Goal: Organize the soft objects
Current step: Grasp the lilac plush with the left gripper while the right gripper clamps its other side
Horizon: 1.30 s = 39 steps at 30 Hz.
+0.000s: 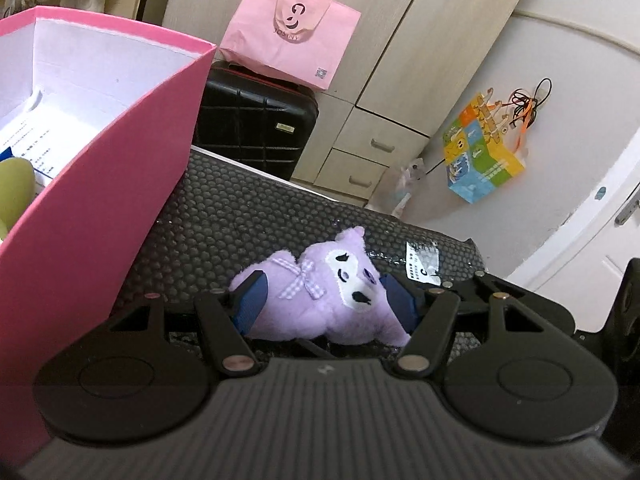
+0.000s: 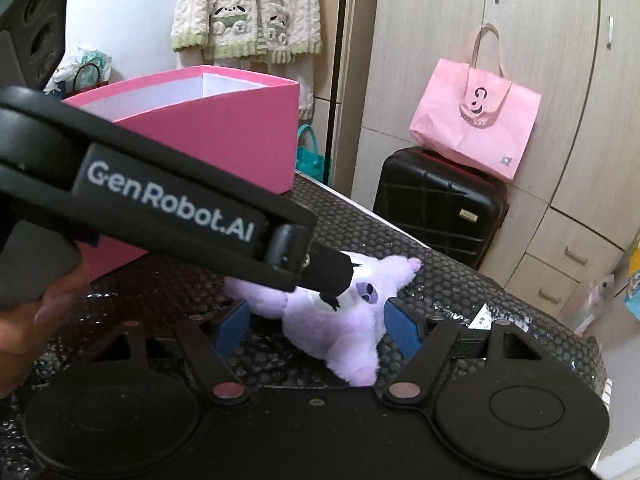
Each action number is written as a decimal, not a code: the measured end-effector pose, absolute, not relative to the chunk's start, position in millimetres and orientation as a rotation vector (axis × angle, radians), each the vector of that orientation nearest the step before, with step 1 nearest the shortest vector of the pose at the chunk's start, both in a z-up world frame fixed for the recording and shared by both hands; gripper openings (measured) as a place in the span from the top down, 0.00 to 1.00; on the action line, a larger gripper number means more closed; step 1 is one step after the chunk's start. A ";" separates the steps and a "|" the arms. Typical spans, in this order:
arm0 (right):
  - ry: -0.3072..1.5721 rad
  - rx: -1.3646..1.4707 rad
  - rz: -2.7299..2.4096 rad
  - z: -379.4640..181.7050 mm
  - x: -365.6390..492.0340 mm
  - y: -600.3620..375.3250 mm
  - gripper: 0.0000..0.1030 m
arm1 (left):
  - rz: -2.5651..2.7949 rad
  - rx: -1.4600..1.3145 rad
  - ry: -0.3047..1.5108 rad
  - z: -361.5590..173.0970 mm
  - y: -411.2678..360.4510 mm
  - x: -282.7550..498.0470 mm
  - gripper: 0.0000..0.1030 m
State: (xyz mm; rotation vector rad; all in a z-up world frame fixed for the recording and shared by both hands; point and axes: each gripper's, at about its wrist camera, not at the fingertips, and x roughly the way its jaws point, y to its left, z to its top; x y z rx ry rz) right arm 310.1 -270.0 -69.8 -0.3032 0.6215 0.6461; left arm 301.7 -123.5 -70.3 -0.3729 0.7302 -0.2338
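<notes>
Purple plush toy (image 1: 320, 300) lies on the black dimpled mat (image 1: 224, 216), just right of the pink box (image 1: 100, 208); the left gripper (image 1: 324, 300) has its blue pads (image 1: 252, 300) pressed into the toy's sides, clamped on it; the right gripper (image 2: 320, 326) sits with its fingers spread, blue pads (image 2: 402, 332) either side of the toy without squeezing; a green soft thing (image 1: 14, 188) rests inside the box; the left gripper's body crosses the right wrist view above the toy.
</notes>
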 end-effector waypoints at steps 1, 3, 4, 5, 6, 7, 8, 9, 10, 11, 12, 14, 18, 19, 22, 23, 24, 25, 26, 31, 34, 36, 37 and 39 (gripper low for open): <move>0.621 -0.304 0.645 -71.0 310.4 -269.9 0.24 | -0.230 -0.367 0.732 -70.7 -123.9 302.1 0.37; 0.628 -0.297 0.635 -72.8 313.0 -271.3 0.24 | -0.218 -0.371 0.737 -71.4 -124.2 303.7 0.37; 0.637 -0.291 0.627 -74.3 314.5 -272.4 0.24 | -0.212 -0.373 0.742 -72.9 -123.8 304.5 0.37; 0.645 -0.284 0.623 -75.1 316.3 -272.7 0.24 | -0.206 -0.375 0.751 -74.7 -123.0 305.7 0.37; 0.655 -0.275 0.618 -77.0 317.6 -274.0 0.24 | -0.199 -0.380 0.763 -77.4 -122.1 307.2 0.37; 0.663 -0.269 0.613 -78.3 319.8 -275.2 0.24 | -0.195 -0.389 0.770 -79.8 -120.9 308.1 0.37; 0.671 -0.265 0.609 -80.4 320.7 -276.0 0.24 | -0.194 -0.397 0.768 -81.2 -119.7 307.8 0.37; 0.669 -0.255 0.610 -81.6 320.9 -277.5 0.24 | -0.193 -0.399 0.765 -81.6 -119.5 307.2 0.37; 0.667 -0.246 0.610 -81.6 322.1 -279.0 0.24 | -0.192 -0.398 0.763 -81.5 -119.7 306.6 0.37; 0.667 -0.242 0.611 -81.6 322.2 -279.4 0.24 | -0.192 -0.397 0.762 -81.9 -120.1 306.2 0.37; 0.666 -0.242 0.613 -81.4 322.2 -279.4 0.25 | -0.192 -0.397 0.760 -82.3 -120.4 305.7 0.37; 0.657 -0.250 0.616 -81.4 322.1 -278.3 0.28 | -0.195 -0.408 0.763 -84.2 -119.4 305.4 0.37; 0.636 -0.252 0.580 -81.7 318.0 -272.8 0.42 | -0.205 -0.398 0.758 -84.6 -120.3 305.5 0.38; 0.631 -0.258 0.568 -81.6 316.5 -271.8 0.43 | -0.212 -0.399 0.757 -84.5 -120.1 305.2 0.39; 0.627 -0.267 0.539 -80.7 312.1 -271.7 0.44 | -0.237 -0.395 0.754 -84.4 -121.3 304.0 0.40; 0.630 -0.265 0.531 -80.3 311.8 -271.9 0.45 | -0.245 -0.394 0.754 -84.3 -121.9 303.1 0.40; 0.633 -0.264 0.522 -79.8 311.0 -271.9 0.45 | -0.253 -0.396 0.753 -84.1 -122.1 302.3 0.40; 0.634 -0.265 0.514 -79.3 310.6 -271.6 0.46 | -0.260 -0.400 0.751 -83.9 -122.3 301.3 0.40; 0.634 -0.266 0.505 -78.6 309.2 -271.0 0.46 | -0.264 -0.401 0.748 -83.8 -122.3 300.3 0.40; 0.643 -0.264 0.461 -75.6 299.5 -270.1 0.46 | -0.308 -0.381 0.741 -83.9 -123.9 294.2 0.40; 0.647 -0.231 0.437 -75.8 293.0 -274.7 0.47 | -0.341 -0.346 0.738 -82.2 -124.5 288.9 0.41; 0.643 -0.214 0.422 -75.6 287.4 -277.5 0.47 | -0.361 -0.327 0.735 -80.5 -125.7 284.1 0.41; 0.638 -0.213 0.413 -75.3 284.0 -278.4 0.47 | -0.370 -0.320 0.736 -79.2 -126.4 282.0 0.41; 0.627 -0.216 0.397 -73.8 277.1 -277.0 0.48 | -0.388 -0.313 0.737 -76.4 -127.0 278.1 0.41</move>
